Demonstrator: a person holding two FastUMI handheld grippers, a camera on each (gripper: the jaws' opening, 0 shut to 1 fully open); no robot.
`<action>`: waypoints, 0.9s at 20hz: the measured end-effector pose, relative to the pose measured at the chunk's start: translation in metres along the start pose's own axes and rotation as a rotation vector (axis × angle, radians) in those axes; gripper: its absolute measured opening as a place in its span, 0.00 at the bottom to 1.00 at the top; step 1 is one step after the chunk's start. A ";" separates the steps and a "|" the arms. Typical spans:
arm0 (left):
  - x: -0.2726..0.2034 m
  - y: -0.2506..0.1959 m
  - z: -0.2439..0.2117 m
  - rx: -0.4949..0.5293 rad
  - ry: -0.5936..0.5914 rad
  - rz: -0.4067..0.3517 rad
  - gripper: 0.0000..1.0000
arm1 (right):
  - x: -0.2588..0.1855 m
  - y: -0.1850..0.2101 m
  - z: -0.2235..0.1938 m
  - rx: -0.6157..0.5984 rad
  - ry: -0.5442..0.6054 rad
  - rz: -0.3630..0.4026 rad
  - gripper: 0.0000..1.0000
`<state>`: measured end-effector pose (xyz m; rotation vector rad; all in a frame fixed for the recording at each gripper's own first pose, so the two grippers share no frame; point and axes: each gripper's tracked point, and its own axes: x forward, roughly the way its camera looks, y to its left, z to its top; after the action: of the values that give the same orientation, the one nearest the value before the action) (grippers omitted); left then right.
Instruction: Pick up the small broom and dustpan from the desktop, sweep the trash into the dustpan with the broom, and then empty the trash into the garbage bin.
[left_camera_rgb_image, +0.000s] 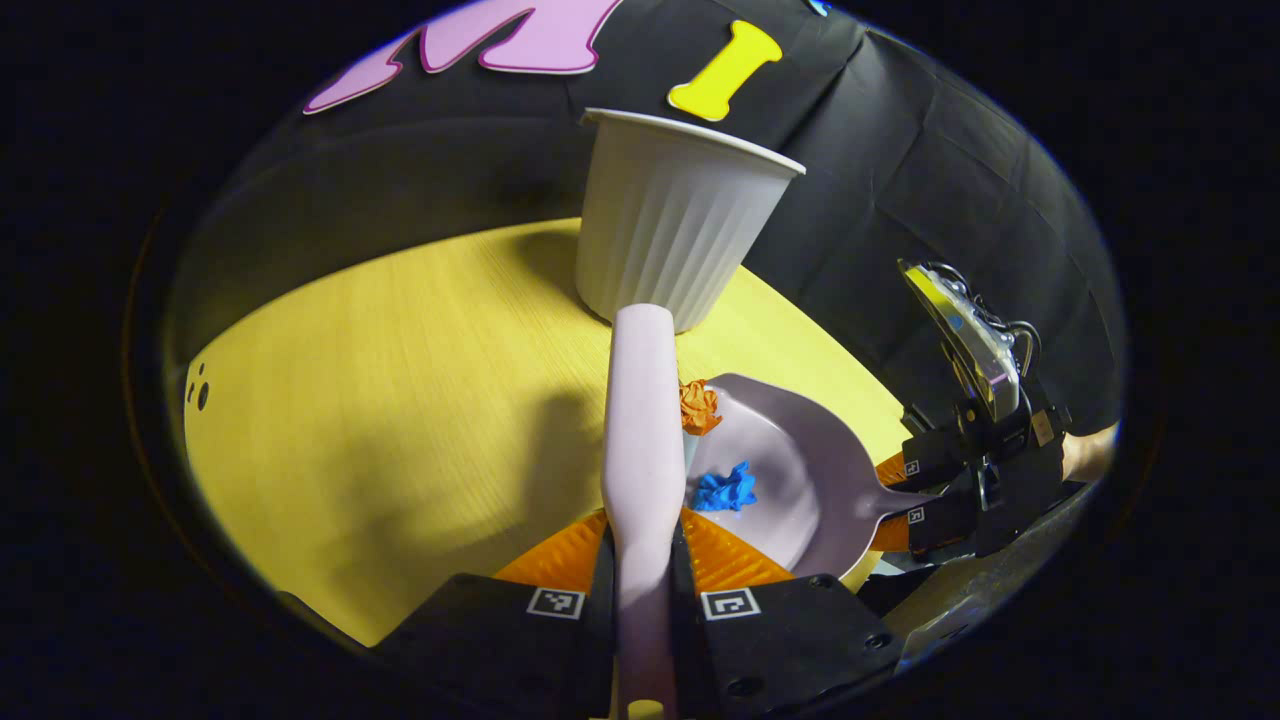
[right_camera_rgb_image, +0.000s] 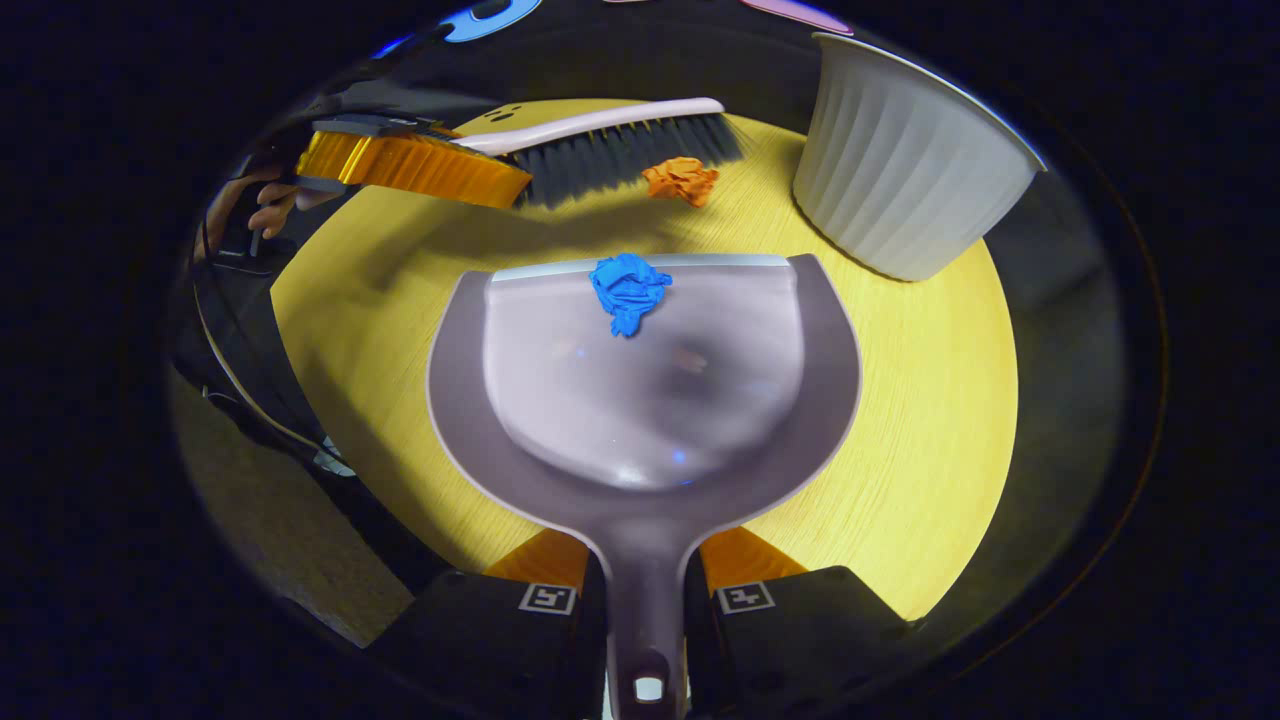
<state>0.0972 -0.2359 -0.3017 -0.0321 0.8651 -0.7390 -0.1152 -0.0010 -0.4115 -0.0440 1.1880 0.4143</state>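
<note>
Light wood-grain desktop (left_camera_rgb_image: 400, 400) under warm light, black cloth wall behind. In the left gripper view: left gripper (left_camera_rgb_image: 640, 590) at the bottom, fingers pinching the pale handle of the small broom (left_camera_rgb_image: 640, 420), which runs straight ahead up the middle, its far end overlapping the foot of the garbage bin (left_camera_rgb_image: 675, 220). Bin white, ribbed, upright, toward the far edge of the desktop. Just right of the broom handle, a crumpled orange paper scrap (left_camera_rgb_image: 700, 405) at the front lip of the grey dustpan (left_camera_rgb_image: 800, 470); a crumpled blue paper scrap (left_camera_rgb_image: 727, 490) inside the pan, close to the handle. Dustpan low on the desktop, stem pointing right into the right gripper (left_camera_rgb_image: 915, 495), pinched between its fingers, a hand partly visible behind at the far right. In the right gripper view: same desktop (right_camera_rgb_image: 930, 420), now seen along the dustpan (right_camera_rgb_image: 650, 400). Right gripper (right_camera_rgb_image: 645, 600) at the bottom, fingers clamped on the pan's narrow stem, the scoop spreading forward with its straight lip away from the camera. Blue scrap (right_camera_rgb_image: 628, 290) lying right on that lip, partly inside the pan. Beyond the lip, orange scrap (right_camera_rgb_image: 682, 180) on the bare wood, touching or nearly touching the dark bristles of the broom (right_camera_rgb_image: 620, 145), which lies crosswise at the far side. Broom handle leading left into the left gripper (right_camera_rgb_image: 420, 165), with fingers of a hand (right_camera_rgb_image: 270, 205) behind it. Bin (right_camera_rgb_image: 900, 170) at upper right, near the pan's right corner but apart from it.
</note>
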 end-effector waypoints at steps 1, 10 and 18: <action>0.003 -0.002 -0.002 -0.008 0.000 -0.011 0.27 | 0.002 0.001 0.000 0.012 -0.006 0.000 0.36; 0.020 -0.005 -0.008 0.199 0.138 -0.037 0.28 | -0.005 0.005 0.003 -0.048 -0.034 -0.003 0.36; 0.037 0.010 0.002 0.245 0.153 0.018 0.27 | -0.009 0.008 0.004 -0.060 -0.060 -0.002 0.36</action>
<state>0.1195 -0.2507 -0.3288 0.2527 0.9129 -0.8338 -0.1167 0.0045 -0.4003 -0.0840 1.1158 0.4471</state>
